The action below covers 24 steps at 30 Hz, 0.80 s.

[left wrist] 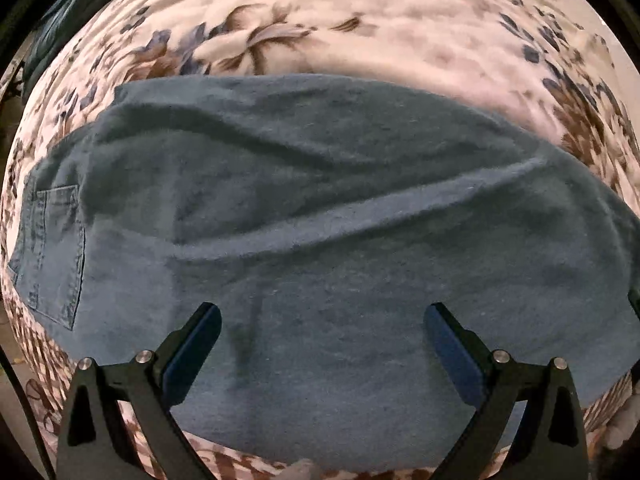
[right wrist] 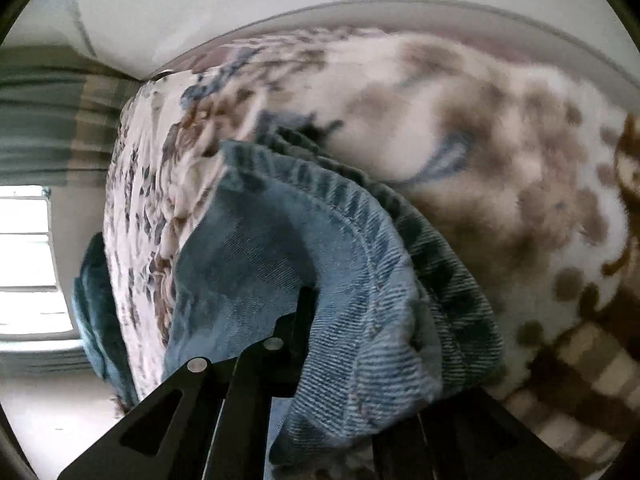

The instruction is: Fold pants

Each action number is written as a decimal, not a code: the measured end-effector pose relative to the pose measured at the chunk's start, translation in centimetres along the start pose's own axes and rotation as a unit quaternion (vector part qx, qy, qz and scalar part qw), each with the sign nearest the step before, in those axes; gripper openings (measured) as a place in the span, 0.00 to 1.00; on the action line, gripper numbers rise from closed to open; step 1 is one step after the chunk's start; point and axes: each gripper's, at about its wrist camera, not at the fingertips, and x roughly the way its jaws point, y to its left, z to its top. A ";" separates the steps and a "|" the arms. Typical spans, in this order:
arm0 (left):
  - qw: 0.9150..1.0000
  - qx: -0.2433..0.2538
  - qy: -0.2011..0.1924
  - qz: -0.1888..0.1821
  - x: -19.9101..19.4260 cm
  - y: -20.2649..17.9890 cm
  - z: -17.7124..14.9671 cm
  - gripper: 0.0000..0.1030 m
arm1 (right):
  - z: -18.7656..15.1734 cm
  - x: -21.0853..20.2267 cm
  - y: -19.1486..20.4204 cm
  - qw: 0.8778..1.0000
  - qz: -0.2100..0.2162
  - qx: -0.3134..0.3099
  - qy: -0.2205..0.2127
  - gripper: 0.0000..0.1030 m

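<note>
Blue jeans lie spread flat across the bed in the left wrist view, with a back pocket at the left and a long crease running through the middle. My left gripper hovers above them, pointing straight down, its jaws wide open with nothing between them. In the right wrist view a leg end of the jeans with its stitched hem is bunched up and draped over my right gripper. That gripper is shut on the denim. One finger shows at the fold; the other is hidden under the cloth.
A floral bedspread in cream, brown and blue covers the bed. A teal cloth hangs at the bed's left edge. Beyond it are a bright window and a green curtain.
</note>
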 end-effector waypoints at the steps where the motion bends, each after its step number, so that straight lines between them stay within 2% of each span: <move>1: 1.000 0.000 0.000 -0.002 -0.8 0.8 -1.3 1.00 | -0.1 -0.5 0.9 1.000 -0.002 -0.011 -0.010 0.07; 4: 1.000 0.003 -0.007 -0.014 -1.9 3.2 -1.6 1.00 | -1.5 -3.6 5.0 0.995 -0.031 -0.080 -0.052 0.06; 7: 1.000 0.009 -0.021 -0.004 -3.4 6.3 -2.1 1.00 | -4.0 -5.9 10.7 0.988 -0.043 -0.127 -0.080 0.06; 11: 1.000 -0.014 -0.024 0.000 -5.1 12.5 -3.2 1.00 | -9.8 -9.0 18.4 0.974 -0.047 -0.197 -0.103 0.06; 13: 0.999 -0.037 -0.030 -0.003 -5.8 16.7 -4.1 1.00 | -13.4 -9.1 22.8 0.965 -0.048 -0.237 -0.100 0.06; 15: 0.998 -0.056 -0.034 0.001 -6.6 20.2 -4.3 1.00 | -17.3 -8.0 27.2 0.950 -0.057 -0.293 -0.096 0.06; 17: 0.997 -0.074 -0.036 0.000 -6.9 23.3 -4.9 1.00 | -22.2 -5.6 31.3 0.928 -0.069 -0.356 -0.083 0.06; 19: 0.994 -0.098 -0.041 0.002 -7.2 25.8 -7.1 1.00 | -27.2 -2.2 33.7 0.908 -0.080 -0.407 -0.061 0.06; 21: 0.991 -0.122 -0.053 0.002 -7.8 28.5 -8.0 1.00 | -32.5 1.9 35.3 0.881 -0.099 -0.461 -0.042 0.06; 22: 0.989 -0.133 -0.057 0.005 -7.9 30.0 -8.1 1.00 | -36.0 5.1 36.0 0.862 -0.110 -0.494 -0.025 0.06; 24: 0.986 -0.155 -0.059 0.007 -7.6 32.9 -8.3 1.00 | -40.8 9.2 36.4 0.836 -0.126 -0.534 -0.002 0.06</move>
